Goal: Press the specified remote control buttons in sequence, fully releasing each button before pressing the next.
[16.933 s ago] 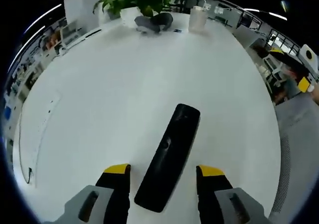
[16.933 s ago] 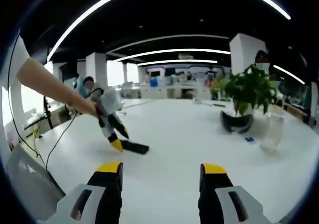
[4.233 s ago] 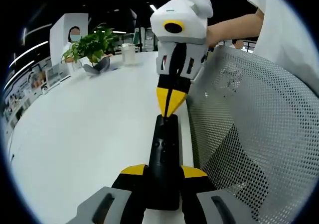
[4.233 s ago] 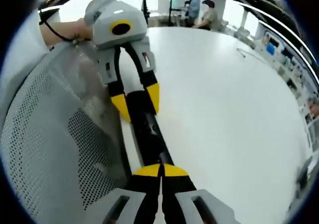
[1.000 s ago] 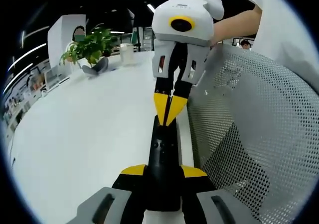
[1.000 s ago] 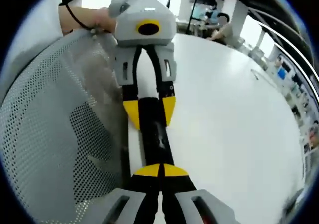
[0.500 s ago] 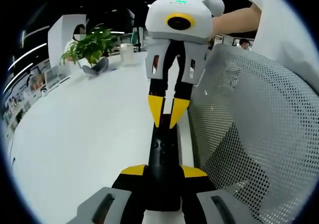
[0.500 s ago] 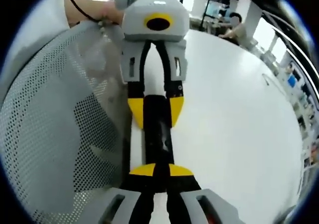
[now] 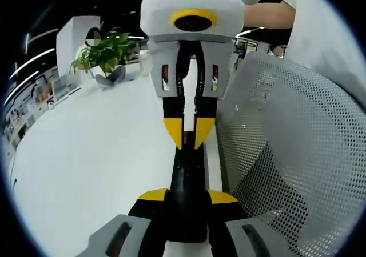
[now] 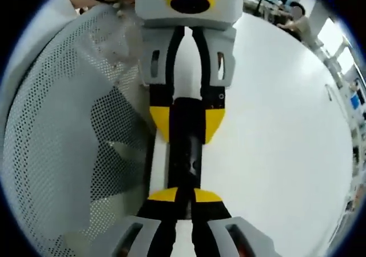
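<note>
From my left gripper (image 9: 186, 197) I look along a long black slab-shaped remote control (image 9: 186, 183) that my yellow-tipped jaws clamp by its sides at the near end, so the jaws stand narrow, each pressed against an edge of it. The remote runs away from me along the edge of the round white table (image 9: 91, 154), and the grey mesh back of an office chair (image 9: 286, 154) rises just beside it. My right gripper (image 9: 189, 134) comes down from above onto the remote's far part, white-bodied with its two yellow tips a small way apart, a thin gap between them; whether the tips touch the remote's face I cannot tell. A bare forearm and white sleeve (image 9: 320, 34) reach in behind it. Far across the table stand a green leafy potted plant (image 9: 103, 51) and a dark grey rounded object (image 9: 111, 76) at its foot. From my right gripper (image 10: 184, 195), its own jaws sit nearly together with a narrow slot between the yellow tips, right over the remote control (image 10: 186, 154), whose dark face with a few dim buttons runs ahead to where the left gripper (image 10: 187, 123) grips it from both sides. The mesh chair (image 10: 74, 125) lies along one side, the white table (image 10: 274, 125) along the other.
</note>
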Demonstrator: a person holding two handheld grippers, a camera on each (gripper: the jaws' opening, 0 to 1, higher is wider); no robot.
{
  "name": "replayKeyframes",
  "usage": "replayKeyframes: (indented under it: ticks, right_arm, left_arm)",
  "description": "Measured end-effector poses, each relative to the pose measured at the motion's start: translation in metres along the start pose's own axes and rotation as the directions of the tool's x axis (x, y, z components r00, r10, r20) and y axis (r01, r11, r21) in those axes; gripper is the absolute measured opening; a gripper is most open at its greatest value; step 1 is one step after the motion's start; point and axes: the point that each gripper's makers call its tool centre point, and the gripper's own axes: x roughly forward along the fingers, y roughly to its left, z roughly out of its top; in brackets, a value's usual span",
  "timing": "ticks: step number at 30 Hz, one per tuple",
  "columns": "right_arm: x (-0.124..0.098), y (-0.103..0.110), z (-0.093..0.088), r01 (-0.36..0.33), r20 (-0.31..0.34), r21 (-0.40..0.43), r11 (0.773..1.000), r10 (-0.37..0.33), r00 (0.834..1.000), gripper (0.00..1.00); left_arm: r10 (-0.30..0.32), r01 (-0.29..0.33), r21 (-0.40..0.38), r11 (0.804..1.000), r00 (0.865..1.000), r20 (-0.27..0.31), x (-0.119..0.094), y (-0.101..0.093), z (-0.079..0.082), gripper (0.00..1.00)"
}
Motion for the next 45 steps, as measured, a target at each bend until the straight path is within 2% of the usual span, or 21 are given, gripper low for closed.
replayKeyframes:
  ticks: [2, 4, 6, 7, 8, 10, 13, 17, 21, 25, 26, 28, 29, 33, 37, 39, 41, 43, 45]
  right_arm:
    - [0.0, -0.001, 0.001, 0.022, 0.053, 0.018, 1.0, -0.023, 0.998, 0.05]
    - [-0.001, -0.001, 0.003, 0.049, 0.147, 0.007, 0.999, -0.049, 0.988, 0.05]
    - [-0.004, -0.001, 0.002, 0.068, 0.27, 0.074, 0.995, -0.086, 0.959, 0.05]
    - [-0.005, -0.001, 0.002, 0.069, 0.336, 0.137, 0.988, -0.111, 0.935, 0.04]
    - [-0.005, -0.002, 0.002, 0.075, 0.366, 0.146, 0.986, -0.124, 0.922, 0.04]
    - [-0.005, -0.001, 0.002, 0.083, 0.395, 0.173, 0.981, -0.146, 0.907, 0.04]
    - [-0.004, -0.002, 0.004, 0.074, 0.382, 0.186, 0.98, -0.142, 0.913, 0.05]
    - [-0.003, -0.001, 0.007, 0.081, 0.357, 0.138, 0.987, -0.126, 0.925, 0.06]
    - [-0.003, -0.001, 0.008, 0.069, 0.346, 0.125, 0.99, -0.108, 0.932, 0.06]
    - [-0.002, 0.0, 0.01, 0.063, 0.305, 0.067, 0.996, -0.08, 0.949, 0.06]
    - [-0.001, 0.0, 0.01, 0.067, 0.284, 0.031, 0.997, -0.073, 0.956, 0.06]
    - [-0.001, 0.001, 0.011, 0.065, 0.257, 0.01, 0.998, -0.065, 0.964, 0.06]
    - [0.0, 0.001, 0.01, 0.063, 0.223, -0.019, 0.998, -0.057, 0.973, 0.06]
    - [0.002, 0.001, 0.01, 0.018, 0.093, -0.052, 0.998, -0.013, 0.996, 0.06]
    - [0.004, -0.001, 0.011, -0.011, 0.011, -0.044, 0.999, 0.012, 1.0, 0.06]
    - [0.004, -0.001, 0.01, -0.02, 0.007, 0.012, 1.0, 0.02, 1.0, 0.06]
    - [0.003, -0.001, 0.008, -0.013, 0.029, 0.011, 1.0, 0.012, 1.0, 0.06]
    - [0.002, -0.001, 0.008, 0.005, 0.069, 0.02, 1.0, -0.006, 0.998, 0.06]
    - [0.001, -0.001, 0.009, 0.03, 0.136, 0.077, 0.997, -0.041, 0.99, 0.06]
  left_arm:
    - [-0.001, 0.001, 0.001, 1.0, 1.0, -0.002, 0.0, 0.0, 0.0, 0.25]
    - [-0.001, 0.001, 0.002, 1.0, 1.0, -0.002, 0.0, 0.0, 0.0, 0.25]
    - [0.0, 0.0, 0.001, 1.0, 1.0, -0.002, 0.0, 0.0, 0.0, 0.25]
    - [0.001, -0.001, 0.002, 1.0, 1.0, -0.002, 0.0, 0.0, 0.0, 0.25]
    - [0.002, -0.002, 0.002, 1.0, 1.0, -0.001, 0.0, 0.0, 0.0, 0.25]
    - [0.002, -0.002, 0.0, 1.0, 1.0, 0.002, 0.0, 0.0, 0.0, 0.25]
    - [0.001, -0.001, 0.001, 1.0, 1.0, 0.002, 0.0, 0.0, 0.0, 0.25]
    - [0.001, -0.001, 0.004, 1.0, 1.0, -0.001, 0.0, 0.0, 0.0, 0.25]
    - [0.001, -0.001, 0.004, 1.0, 1.0, -0.001, 0.0, 0.0, 0.0, 0.25]
    - [0.001, -0.001, 0.004, 1.0, 1.0, -0.001, 0.0, 0.0, 0.0, 0.25]
    - [0.001, -0.001, 0.005, 1.0, 1.0, -0.001, 0.0, 0.0, 0.0, 0.25]
    - [0.001, -0.001, 0.005, 1.0, 1.0, -0.001, 0.0, 0.0, 0.0, 0.25]
    - [0.001, -0.001, 0.005, 1.0, 1.0, -0.001, 0.0, 0.0, 0.0, 0.25]
    - [0.001, -0.001, 0.004, 1.0, 1.0, -0.001, 0.0, 0.0, 0.0, 0.25]
    - [0.001, -0.001, 0.004, 1.0, 1.0, 0.0, 0.0, 0.0, 0.0, 0.25]
    - [0.001, -0.001, 0.003, 1.0, 1.0, 0.0, 0.0, 0.0, 0.0, 0.25]
    - [0.0, 0.0, 0.003, 1.0, 1.0, 0.0, 0.0, 0.0, 0.0, 0.25]
    - [-0.001, 0.001, 0.005, 1.0, 1.0, -0.001, 0.0, 0.0, 0.0, 0.25]
    - [-0.001, 0.001, 0.005, 1.0, 1.0, -0.001, 0.0, 0.0, 0.0, 0.25]
